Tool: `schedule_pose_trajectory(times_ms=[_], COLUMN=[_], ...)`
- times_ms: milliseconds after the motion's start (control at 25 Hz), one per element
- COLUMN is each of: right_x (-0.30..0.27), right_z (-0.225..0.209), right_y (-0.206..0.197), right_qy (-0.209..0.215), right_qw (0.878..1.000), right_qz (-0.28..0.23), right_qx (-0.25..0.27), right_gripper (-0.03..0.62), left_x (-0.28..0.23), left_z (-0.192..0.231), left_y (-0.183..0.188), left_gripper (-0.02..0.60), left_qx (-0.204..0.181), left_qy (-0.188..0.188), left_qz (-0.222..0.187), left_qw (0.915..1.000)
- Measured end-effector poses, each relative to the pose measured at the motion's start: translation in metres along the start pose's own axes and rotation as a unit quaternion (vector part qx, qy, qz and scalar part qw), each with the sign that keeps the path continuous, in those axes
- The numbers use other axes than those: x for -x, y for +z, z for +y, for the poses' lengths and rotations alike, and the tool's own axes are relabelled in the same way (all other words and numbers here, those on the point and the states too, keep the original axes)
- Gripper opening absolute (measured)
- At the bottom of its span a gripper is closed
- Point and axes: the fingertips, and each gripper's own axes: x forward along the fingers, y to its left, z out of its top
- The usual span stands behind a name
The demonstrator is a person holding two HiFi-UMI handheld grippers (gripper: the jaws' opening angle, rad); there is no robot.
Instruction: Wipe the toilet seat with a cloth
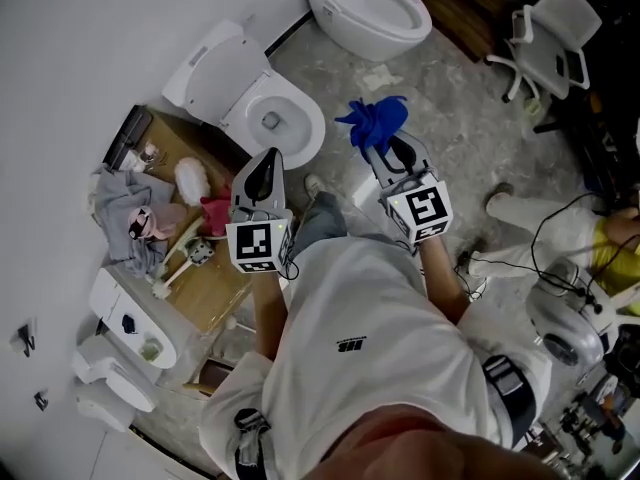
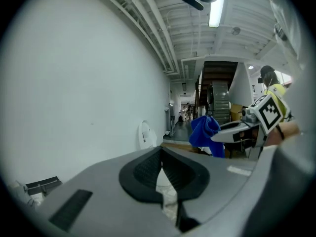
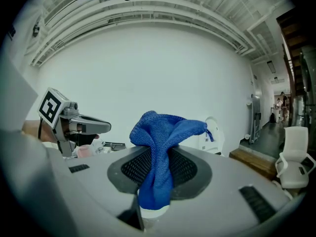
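A white toilet (image 1: pixel 296 128) stands by the wall with its lid (image 1: pixel 213 68) raised and its bowl open. The blue cloth (image 1: pixel 374 118) is bunched in my right gripper (image 1: pixel 379 141), which is shut on it, to the right of the bowl and above the floor. In the right gripper view the cloth (image 3: pixel 160 132) stands up out of the right gripper (image 3: pixel 158 158) and hangs down between the jaws. My left gripper (image 1: pixel 268 158) is shut with nothing in it, its tip just below the bowl's near rim. The left gripper view shows that gripper (image 2: pixel 160 153) with pads meeting, and the cloth (image 2: pixel 204 131) beyond.
A second toilet (image 1: pixel 370 10) stands at the top. Left of me a wooden board (image 1: pixel 205 288) holds a grey rag (image 1: pixel 118 203), pink items and a brush. White fixtures (image 1: pixel 125 328) sit lower left. A white chair (image 1: pixel 548 36) and cables (image 1: pixel 560 238) are at the right.
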Motion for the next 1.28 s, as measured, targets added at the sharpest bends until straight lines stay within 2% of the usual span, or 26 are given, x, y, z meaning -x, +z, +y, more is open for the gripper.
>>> schedule_pose_trajectory(times_ms=[360,640,1000,1280], right_x=[-0.082,-0.122,-0.198,-0.257], right_z=[-0.038,-0.059,-0.081,-0.084], right_y=[0.007,-0.015,-0.034,-0.069], right_qy=[-0.006,0.005,0.098,0.177], right_qw=[1.000,0.999,0.993,0.978], right_qz=[0.018,0.042,0.067,0.105], right_qx=[-0.004,-0.017,-0.005,0.025], right_gripper=[0.093,0.094,0.094,0.094], left_x=[-0.081,-0.119,-0.166,-0.193], left_z=[0.051,0.077,0.105,0.126], left_y=[-0.001,-0.013,-0.046,-0.099], left_gripper=[0.011,0.011,0.011,0.011], left_qx=[0.005,0.021,0.055,0.098], left_qy=[-0.017,-0.002,0.066,0.116], left_qz=[0.017,0.022,0.038,0.075], left_qw=[0.9997,0.9995,0.9956,0.9855])
